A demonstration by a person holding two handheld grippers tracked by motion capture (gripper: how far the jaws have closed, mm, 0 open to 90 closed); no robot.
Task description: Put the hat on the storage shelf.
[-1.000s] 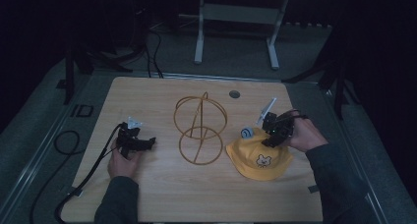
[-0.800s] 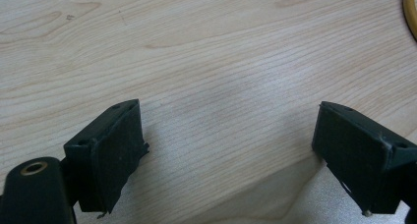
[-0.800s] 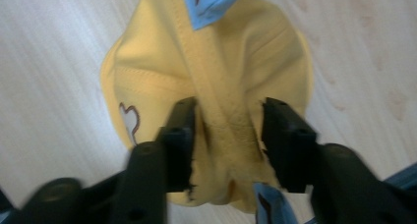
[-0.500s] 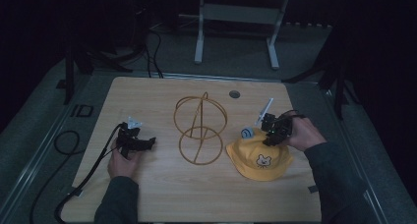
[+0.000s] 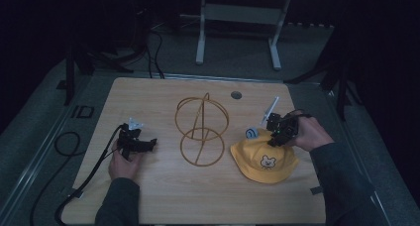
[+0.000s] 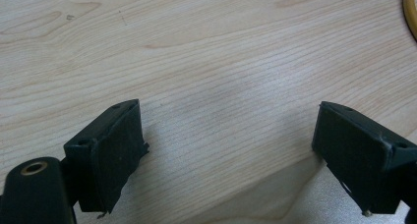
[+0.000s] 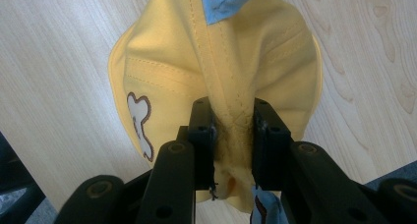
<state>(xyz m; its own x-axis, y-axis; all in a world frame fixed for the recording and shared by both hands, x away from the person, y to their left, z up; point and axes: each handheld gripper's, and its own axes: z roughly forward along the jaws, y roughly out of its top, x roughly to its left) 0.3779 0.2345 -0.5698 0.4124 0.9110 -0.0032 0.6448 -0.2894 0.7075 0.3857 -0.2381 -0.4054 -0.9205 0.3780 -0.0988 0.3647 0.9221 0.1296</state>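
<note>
Little is changing from a second ago: the right gripper [image 5: 278, 132] is still pinching the crown of the yellow hat [image 5: 265, 161], jaws clamped on bunched fabric, the hat lying on the table [image 5: 163, 196] beside the wire stand [image 5: 201, 129]. The left gripper [image 5: 136, 144] is resting with jaws apart. Lifting it onto the stand seemingly remains undone.

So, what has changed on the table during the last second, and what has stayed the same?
Little changed. The right gripper stays shut on the crown of the yellow hat, and the hat appears to have shifted slightly toward the person, though the shift is too small to be sure. The left gripper stays open over bare wood, and the gold wire stand has not moved.
</note>
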